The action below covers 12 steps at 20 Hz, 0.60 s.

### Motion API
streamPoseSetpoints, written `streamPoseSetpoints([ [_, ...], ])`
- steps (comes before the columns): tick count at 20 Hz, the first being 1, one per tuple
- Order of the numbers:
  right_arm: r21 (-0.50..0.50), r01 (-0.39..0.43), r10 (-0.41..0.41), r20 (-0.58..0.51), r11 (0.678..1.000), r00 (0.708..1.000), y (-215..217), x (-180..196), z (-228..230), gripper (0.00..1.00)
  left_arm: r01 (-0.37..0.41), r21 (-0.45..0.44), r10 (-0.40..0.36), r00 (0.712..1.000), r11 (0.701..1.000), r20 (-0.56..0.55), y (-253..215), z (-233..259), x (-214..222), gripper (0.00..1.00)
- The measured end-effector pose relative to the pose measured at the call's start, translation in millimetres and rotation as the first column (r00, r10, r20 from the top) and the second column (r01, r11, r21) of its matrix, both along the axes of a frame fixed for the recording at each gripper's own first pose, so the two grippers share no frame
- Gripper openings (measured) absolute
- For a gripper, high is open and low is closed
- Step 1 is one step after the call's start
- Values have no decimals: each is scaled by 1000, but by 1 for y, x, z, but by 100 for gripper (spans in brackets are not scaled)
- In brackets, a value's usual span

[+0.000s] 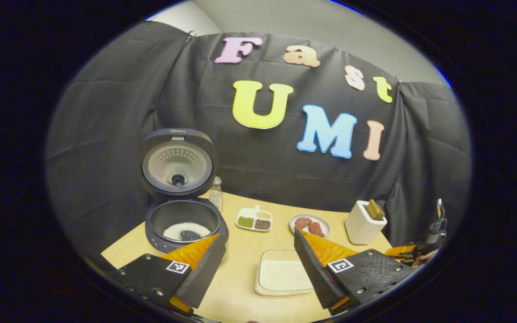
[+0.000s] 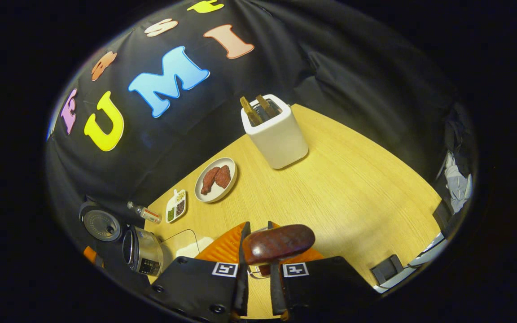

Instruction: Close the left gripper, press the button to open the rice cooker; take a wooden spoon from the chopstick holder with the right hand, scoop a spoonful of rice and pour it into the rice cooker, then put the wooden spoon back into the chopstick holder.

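Observation:
The black rice cooker stands open at the left, lid upright, with white rice and a dark patch in its pot. My left gripper hangs open above the table, over a shallow tray of rice. At the far right sits the white chopstick holder with wooden handles sticking out, and beyond it the right gripper. In the right gripper view, my right gripper is shut on the handle of a dark wooden spoon, held above the table; no rice shows on it. The chopstick holder stands ahead, and the cooker is at lower left.
A divided dish of beans, a small bottle and a plate with two reddish pieces line the back of the wooden table. The black cloth wall closes in behind. Cables and a small black box lie at the table's right edge.

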State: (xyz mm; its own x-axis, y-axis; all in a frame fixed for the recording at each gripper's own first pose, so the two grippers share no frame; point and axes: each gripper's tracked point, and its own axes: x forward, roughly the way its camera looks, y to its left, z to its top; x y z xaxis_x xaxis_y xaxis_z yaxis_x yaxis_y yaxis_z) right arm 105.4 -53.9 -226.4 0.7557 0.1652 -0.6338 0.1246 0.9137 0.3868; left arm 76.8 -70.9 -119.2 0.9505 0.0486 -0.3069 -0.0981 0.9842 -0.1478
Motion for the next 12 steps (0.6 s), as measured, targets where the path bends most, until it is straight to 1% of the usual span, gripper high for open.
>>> streamPoseSetpoints([
  [2,-33,28,-27,40,999,999,0,-7,14,22,28,-13,-28,1000,1000,2,13,-6,-1,95],
  [6,-80,52,-44,96,995,994,9,-15,38,22,49,-41,-48,999,998,5,48,-14,-7,95],
  [9,-77,60,-49,134,995,990,26,-19,54,22,39,-40,-40,999,998,-4,77,-25,-14,95],
  [12,-80,32,-19,159,996,987,52,-21,64,22,22,-56,-22,1000,998,-4,101,-31,-24,95],
])
